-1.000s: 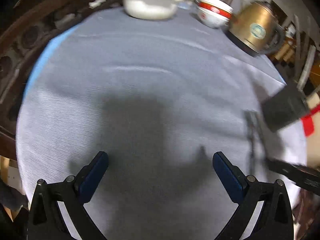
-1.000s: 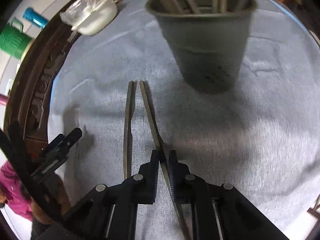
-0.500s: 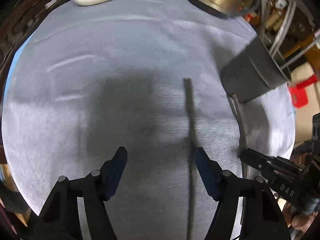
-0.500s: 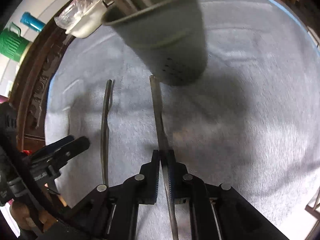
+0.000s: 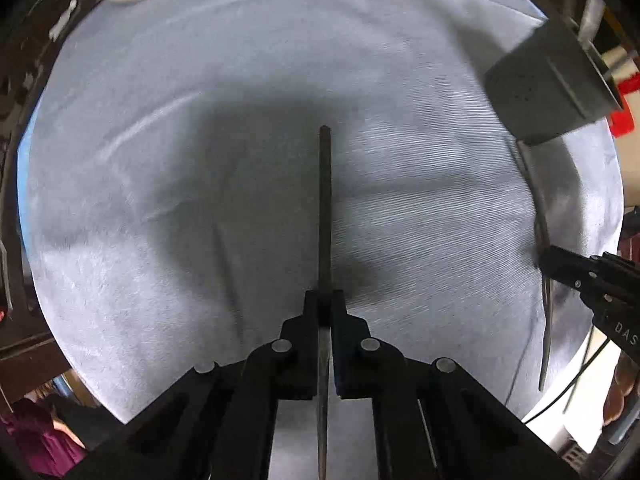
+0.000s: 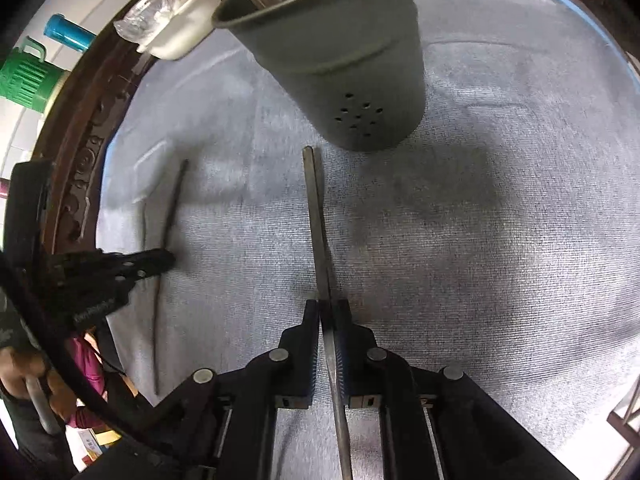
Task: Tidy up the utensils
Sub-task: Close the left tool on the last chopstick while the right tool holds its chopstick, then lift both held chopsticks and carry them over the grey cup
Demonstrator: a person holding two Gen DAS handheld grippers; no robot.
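- Our left gripper (image 5: 325, 300) is pinched tight on a thin dark utensil (image 5: 324, 208), whose long axis runs straight away from us over the grey cloth (image 5: 160, 160).
- Our right gripper (image 6: 327, 310) clamps a flat metal utensil (image 6: 316, 220), its far end pointing at the base of the grey holder (image 6: 340, 60).
- The holder is tilted, with handles sticking out of its mouth.

Two matte black grippers: left gripper (image 5: 325, 304), right gripper (image 6: 328, 312). Angular linked arms with round silver pivot pins, flat fingers (image 6: 343, 360) with blue ribbed pads. White lettering "DAS" on one side plate. Thin black cable trailing behind. Magenta sleeve (image 6: 86, 360) and bare hand (image 6: 24, 364) at rear left.
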